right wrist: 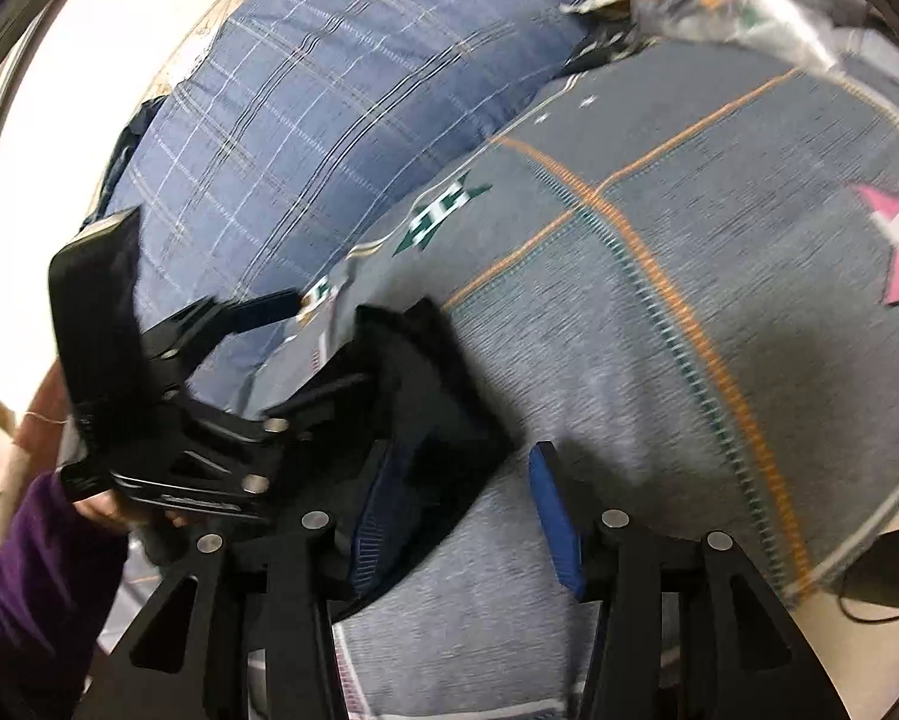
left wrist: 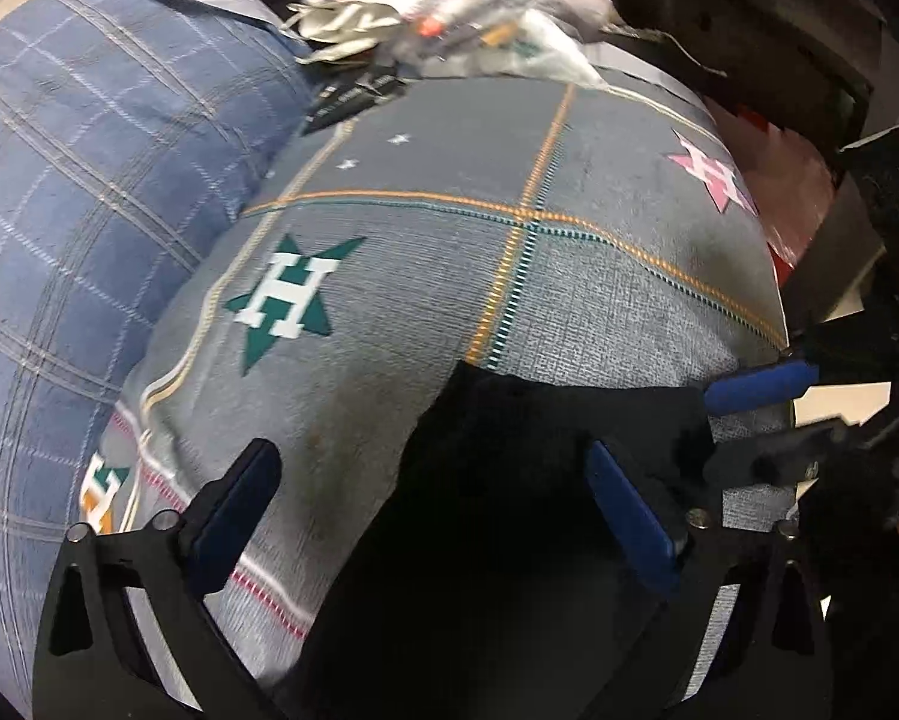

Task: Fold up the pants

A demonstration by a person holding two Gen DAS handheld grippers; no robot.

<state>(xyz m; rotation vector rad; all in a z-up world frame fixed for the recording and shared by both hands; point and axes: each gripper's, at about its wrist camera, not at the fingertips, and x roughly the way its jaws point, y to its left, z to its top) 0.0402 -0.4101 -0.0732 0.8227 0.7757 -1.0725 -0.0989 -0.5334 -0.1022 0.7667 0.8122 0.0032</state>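
The black pants [left wrist: 509,510] lay bunched at the lower centre of the left wrist view, on a grey bedsheet [left wrist: 569,300] w/ orange grid lines and a green H star [left wrist: 287,297] at left-centre. The left gripper [left wrist: 443,504] sat at the bottom of that frame w/ its blue fingers [left wrist: 626,516] spread wide, one either side of the dark cloth; nothing pinched between them. A blue plaid pillow [left wrist: 77,210] filled the left side, touching the sheet's edge. A pink H star [left wrist: 716,177] showed at upper right, and a heap of plastic bags [left wrist: 479,24] lay blurred along the top.

In the right wrist view the pants [right wrist: 431,408] were at lower left-centre, a corner of them draped over the left-hand finger of the right gripper [right wrist: 461,516]. Its fingers [right wrist: 554,516] also stood wide apart, not closed on the cloth. The left gripper [right wrist: 221,420] appeared at the left of that frame, held by a hand [right wrist: 98,504] in a purple sleeve [right wrist: 29,588]. Both frames were motion-blurred.
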